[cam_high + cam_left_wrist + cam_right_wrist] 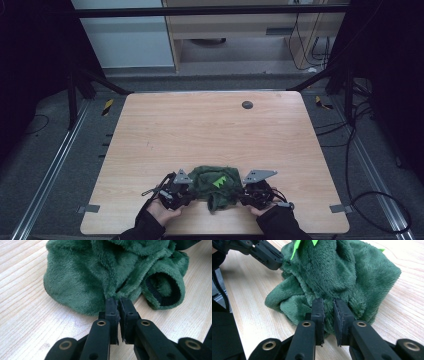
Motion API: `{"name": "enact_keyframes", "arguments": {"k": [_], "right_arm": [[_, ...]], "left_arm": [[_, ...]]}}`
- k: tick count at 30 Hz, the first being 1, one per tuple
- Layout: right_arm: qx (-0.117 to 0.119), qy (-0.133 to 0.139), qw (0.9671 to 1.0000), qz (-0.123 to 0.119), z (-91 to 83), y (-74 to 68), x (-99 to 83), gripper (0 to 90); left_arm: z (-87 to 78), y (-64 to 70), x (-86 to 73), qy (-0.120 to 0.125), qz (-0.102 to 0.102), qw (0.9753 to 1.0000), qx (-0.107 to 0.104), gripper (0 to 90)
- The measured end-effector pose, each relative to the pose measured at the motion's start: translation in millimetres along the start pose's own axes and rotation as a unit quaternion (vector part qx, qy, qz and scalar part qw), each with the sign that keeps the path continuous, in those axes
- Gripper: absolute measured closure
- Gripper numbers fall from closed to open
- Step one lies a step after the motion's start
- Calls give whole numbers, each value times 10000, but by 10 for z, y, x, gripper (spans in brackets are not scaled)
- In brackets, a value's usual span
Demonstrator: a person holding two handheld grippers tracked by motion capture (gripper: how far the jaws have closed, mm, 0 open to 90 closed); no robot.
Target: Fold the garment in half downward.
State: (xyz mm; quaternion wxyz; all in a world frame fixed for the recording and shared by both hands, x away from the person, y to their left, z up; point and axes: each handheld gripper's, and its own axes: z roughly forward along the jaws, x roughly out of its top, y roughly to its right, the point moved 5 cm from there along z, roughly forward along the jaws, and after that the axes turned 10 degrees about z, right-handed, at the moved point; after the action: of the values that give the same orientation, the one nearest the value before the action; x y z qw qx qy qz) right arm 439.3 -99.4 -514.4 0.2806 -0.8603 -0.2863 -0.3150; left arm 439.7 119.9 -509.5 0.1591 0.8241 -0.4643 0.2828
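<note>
Both jaws pinch a green plush garment (216, 184): the left gripper (117, 302) clamps a fold at its hem, the right gripper (327, 305) a fold on the opposite side. It lies bunched near the front edge of a pale wooden table (210, 130), whose far half is bare. Grey floor (45, 150) and dark frame bars surround it.

Garment (216, 184) on table (210, 130) near edge, between tools.

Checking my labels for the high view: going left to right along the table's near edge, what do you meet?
Left grey tape tab → left gripper → green fleece garment → right gripper → right grey tape tab.
</note>
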Motion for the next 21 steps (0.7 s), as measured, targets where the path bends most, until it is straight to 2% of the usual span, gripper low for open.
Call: {"name": "enact_keyframes", "arguments": {"k": [6, 10, 16, 21], "right_arm": [[-18, 95, 10000, 19, -30, -23, 40, 743], [-19, 263, 9996, 105, -105, -21, 103, 719], [-68, 535, 9984, 177, -221, 4, 193, 713], [-146, 634, 9977, 170, -255, 39, 264, 698]], "left_arm": [[-49, -12, 30, 148, -43, 9999, 9, 845], [-116, -44, 64, 300, -111, 9995, 36, 788], [-234, -104, 121, 461, -159, 9986, 198, 717], [-330, -213, 183, 530, -249, 9978, 324, 670]]}}
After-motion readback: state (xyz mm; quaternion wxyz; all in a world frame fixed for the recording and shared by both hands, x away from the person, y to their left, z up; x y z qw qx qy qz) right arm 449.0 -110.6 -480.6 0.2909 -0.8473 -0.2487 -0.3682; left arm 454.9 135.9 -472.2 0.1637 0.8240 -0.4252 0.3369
